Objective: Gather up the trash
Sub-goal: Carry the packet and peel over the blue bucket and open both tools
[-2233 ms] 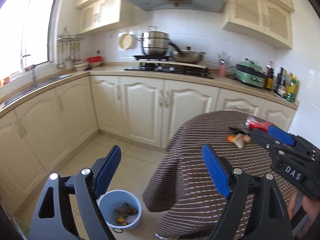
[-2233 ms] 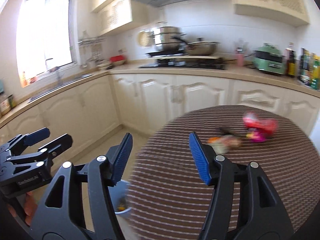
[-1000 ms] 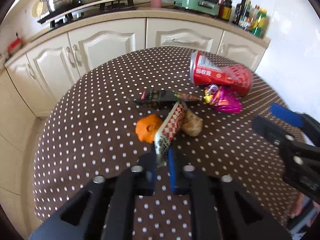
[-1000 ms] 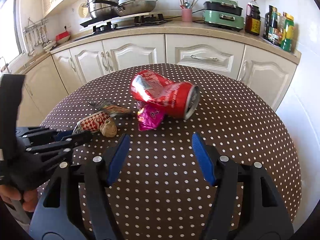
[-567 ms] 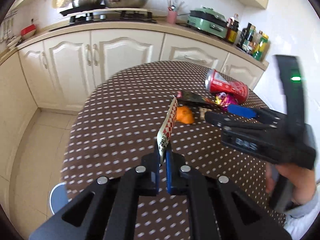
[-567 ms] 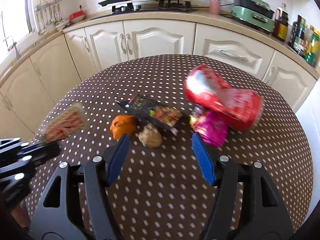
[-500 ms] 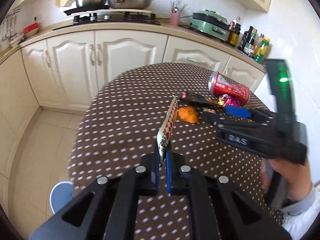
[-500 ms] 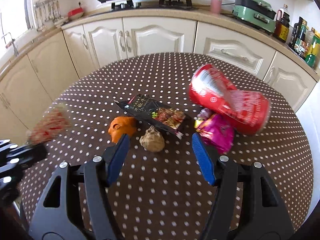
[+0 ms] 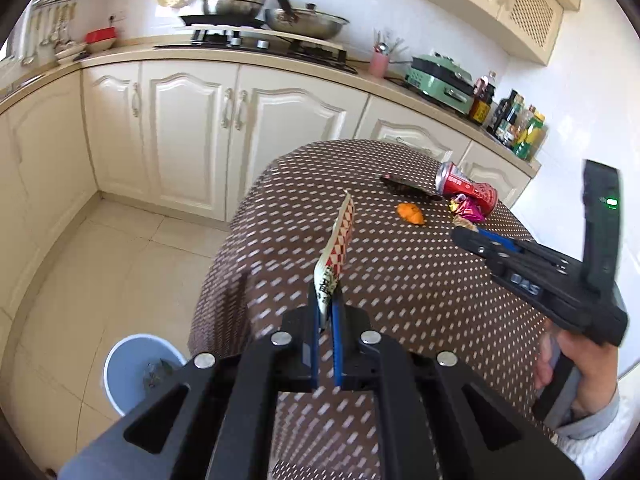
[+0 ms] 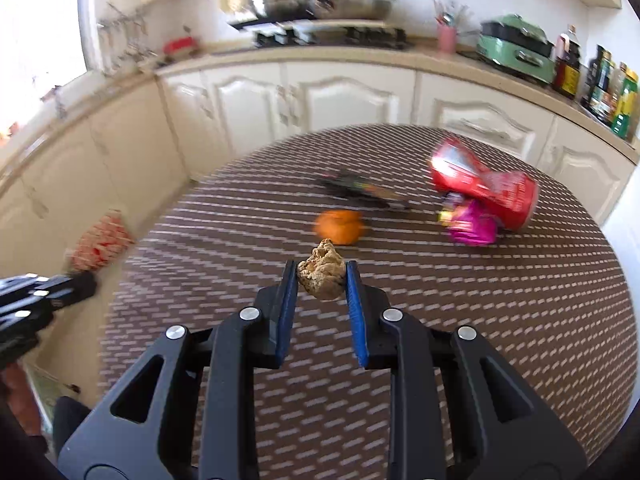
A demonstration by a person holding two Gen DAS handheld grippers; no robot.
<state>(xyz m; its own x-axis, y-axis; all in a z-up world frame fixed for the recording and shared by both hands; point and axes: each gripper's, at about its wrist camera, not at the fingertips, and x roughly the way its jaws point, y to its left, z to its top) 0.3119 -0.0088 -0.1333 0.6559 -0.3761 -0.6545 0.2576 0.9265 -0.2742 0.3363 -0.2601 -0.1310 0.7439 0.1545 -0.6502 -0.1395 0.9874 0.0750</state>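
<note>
Left hand-held gripper (image 9: pixel 326 312): pads pressed together on the bottom end of a red-and-white checked wrapper (image 9: pixel 338 246), which stands up out of the tips. Carried past the near left edge of the worktop (image 9: pixel 400 280), above the floor, probably so it can be dropped into the blue bin (image 9: pixel 120 364) standing on the tiles below that edge; some scraps already lie in the bin.

Right hand-held gripper (image 10: pixel 322 280): jaws closing, both blue pads against a crumpled brown lump (image 10: pixel 322 270) held at the very tips, over the near middle of the worktop. Judged the next piece bound for the bin.

Left on the worktop, toward its far right edge:
- orange peel (image 10: pixel 340 226), nearest the right hand-held gripper;
- dark flat packet (image 10: pixel 366 192), beyond the peel;
- crushed red can (image 10: pixel 484 190), on its side;
- pink foil wrapper (image 10: pixel 470 224), touching the can's near side.
</note>
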